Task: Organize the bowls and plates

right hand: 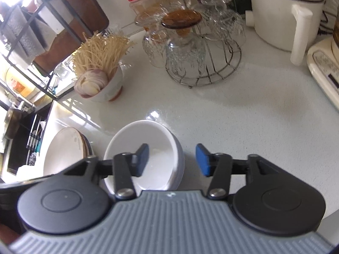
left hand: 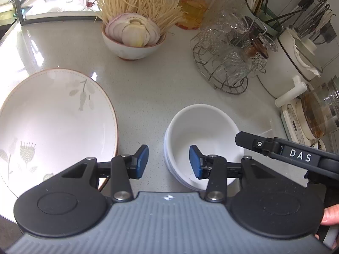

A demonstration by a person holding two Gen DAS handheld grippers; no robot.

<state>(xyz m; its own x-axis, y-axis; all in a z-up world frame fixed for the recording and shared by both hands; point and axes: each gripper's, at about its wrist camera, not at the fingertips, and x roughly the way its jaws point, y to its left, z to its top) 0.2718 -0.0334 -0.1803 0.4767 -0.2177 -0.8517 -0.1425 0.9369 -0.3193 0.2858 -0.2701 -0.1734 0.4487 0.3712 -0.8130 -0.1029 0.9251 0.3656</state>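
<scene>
Fingers [left hand: 143, 162] of the left gripper [left hand: 168, 162] stood spread apart and gripped nothing; its right blue pad hung over the inside of the stacked plain white ceramic bowls [left hand: 208, 124], its left pad over the bare pale speckled worktop [left hand: 148, 89]. Just left of them lay a large white plate with a brown rim and grey flower print [left hand: 53, 114]. From the right, the right gripper [right hand: 172, 160] reached toward the same bowls [right hand: 156, 135], its fingers [right hand: 202, 159] also wide apart and empty, the left pad above the bowl's hollow and the right pad outside the rim. Further back stood a patterned bowl of sliced onion and enoki mushrooms [left hand: 133, 42] and a wire rack of upturned glasses [left hand: 226, 63].
</scene>
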